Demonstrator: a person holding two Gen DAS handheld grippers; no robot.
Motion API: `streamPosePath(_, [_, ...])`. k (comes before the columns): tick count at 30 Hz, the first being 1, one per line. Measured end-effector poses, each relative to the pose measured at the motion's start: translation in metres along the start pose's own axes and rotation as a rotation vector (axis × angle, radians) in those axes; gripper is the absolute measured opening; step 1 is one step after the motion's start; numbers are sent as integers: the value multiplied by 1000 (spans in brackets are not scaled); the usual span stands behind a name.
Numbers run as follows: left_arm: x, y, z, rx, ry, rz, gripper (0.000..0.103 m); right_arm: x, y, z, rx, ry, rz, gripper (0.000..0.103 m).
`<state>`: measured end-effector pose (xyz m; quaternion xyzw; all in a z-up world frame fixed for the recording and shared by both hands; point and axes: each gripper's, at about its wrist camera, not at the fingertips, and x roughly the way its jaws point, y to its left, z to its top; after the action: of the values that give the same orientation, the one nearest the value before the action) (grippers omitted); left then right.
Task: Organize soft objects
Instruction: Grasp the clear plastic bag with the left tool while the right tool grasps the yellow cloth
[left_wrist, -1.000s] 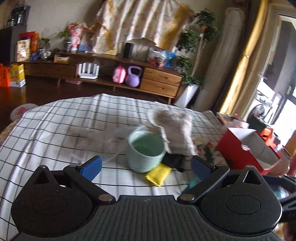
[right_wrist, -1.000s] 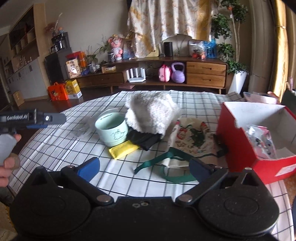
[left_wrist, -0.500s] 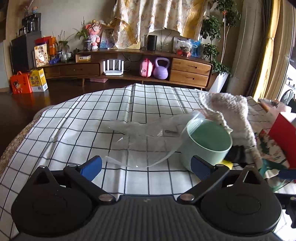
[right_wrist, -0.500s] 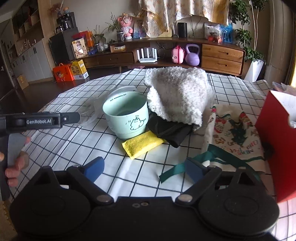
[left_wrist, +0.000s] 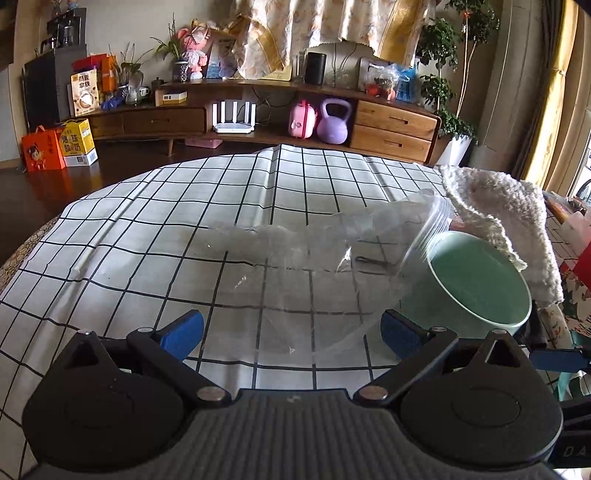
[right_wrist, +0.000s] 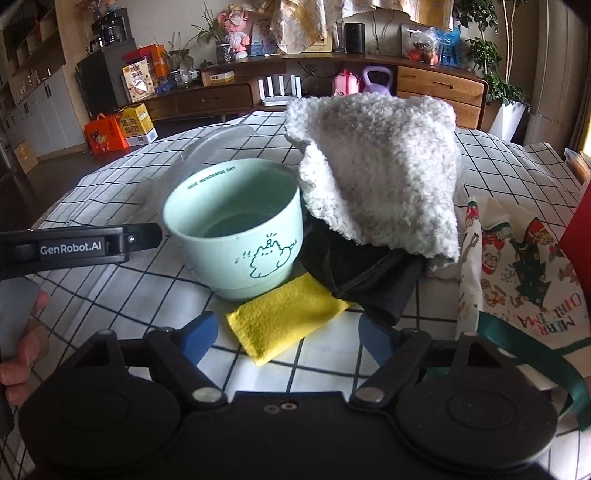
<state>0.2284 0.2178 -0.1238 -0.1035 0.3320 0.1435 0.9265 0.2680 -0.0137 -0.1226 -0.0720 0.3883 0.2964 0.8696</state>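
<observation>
A clear plastic zip bag (left_wrist: 314, 266) lies on the checked tablecloth (left_wrist: 184, 229), leaning on a mint green cup (left_wrist: 476, 288). My left gripper (left_wrist: 291, 328) is open, low over the bag's near edge. In the right wrist view the cup (right_wrist: 236, 229) stands beside a fluffy white cloth (right_wrist: 380, 166), a black cloth (right_wrist: 365, 269) and a yellow cloth (right_wrist: 284, 317). My right gripper (right_wrist: 284, 339) is open, with the yellow cloth's near end between its fingers. The white cloth also shows in the left wrist view (left_wrist: 506, 218).
A Christmas-print bag (right_wrist: 517, 269) with green straps lies right of the cloths, by a red box (right_wrist: 581, 229). The left gripper's body (right_wrist: 74, 247) reaches in left of the cup. A wooden sideboard (left_wrist: 258, 114) stands behind the table.
Both grippers moved forward and lower. The left one swung left onto the plastic bag. The right one closed in on the yellow cloth. Both stay open.
</observation>
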Motion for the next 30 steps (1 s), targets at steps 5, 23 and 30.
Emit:
streamPosePath(5, [12,1,1,-5,11,10,102,11,-1,0,46,-10,-19,84])
streamPosePath(23, [22,15,-2,-47,20,-22,15,1,-8,-11,124,-56,-47,48])
streamPosePath(30, [8,20,-2,-69,-11,-18,6,-11,-15,-18,158,-59,-29,42])
